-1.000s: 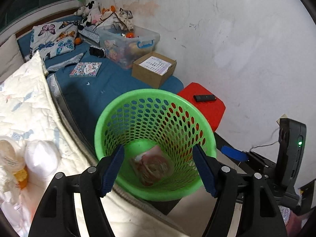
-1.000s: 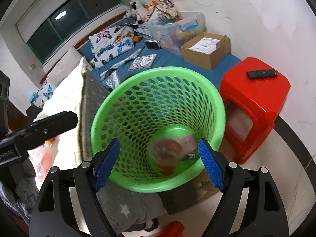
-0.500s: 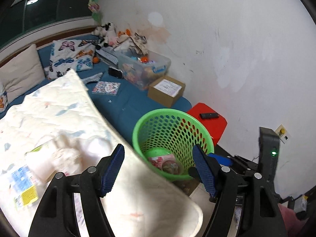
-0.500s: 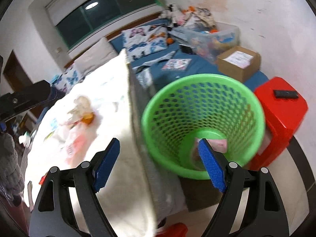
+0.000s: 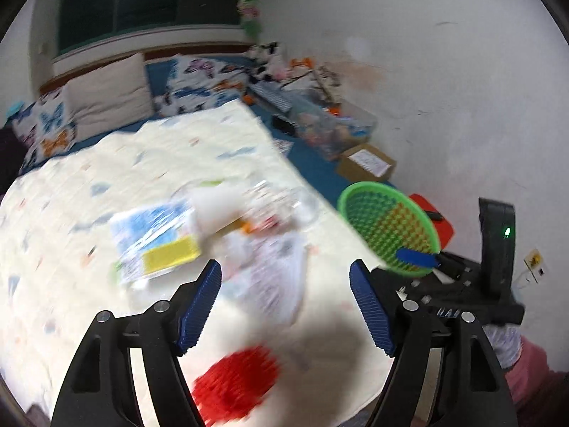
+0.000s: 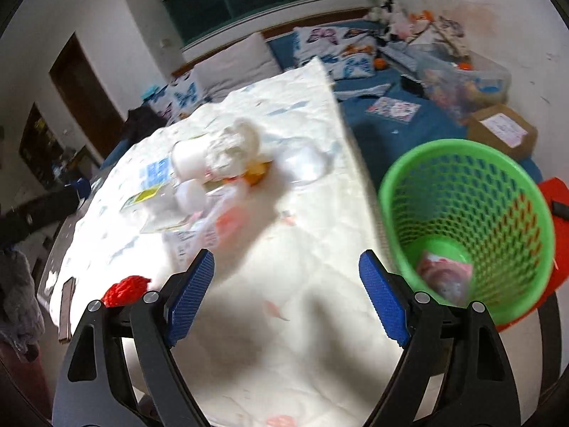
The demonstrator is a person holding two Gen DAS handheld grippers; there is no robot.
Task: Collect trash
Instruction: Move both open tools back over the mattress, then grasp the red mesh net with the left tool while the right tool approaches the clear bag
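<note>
**Both claws empty over the quilt, trash pile ahead**

My left claw (image 5: 285, 297) has nothing between its blue pads and its jaws are opening wider. My right claw (image 6: 286, 290) stands wide apart and is just as empty. Both point down at the white quilt (image 6: 313, 338) on the bed.

The trash pile (image 6: 217, 167) sits left of centre in the right wrist view and mid-frame in the left wrist view, well short of both claws. It looks like light stuff: a white cup-like container (image 6: 186, 158), crumpled clear plastic wrap (image 6: 306, 163), flat printed packets (image 5: 156, 245) and a bit of orange peel (image 6: 256, 174). I expect the wrap and packets to be thin, slippery and easily crushed, so I would pinch a raised fold or edge, not the flat face. The cup should be stiffer; I'd take it across its body.

A red mesh wad (image 5: 236, 386) lies at the bottom of the left wrist view, soft and easy to pinch anywhere.

The green basket (image 6: 473, 227), at the right of frame beside the bed, already holds one wrapper (image 6: 444, 277).
</note>
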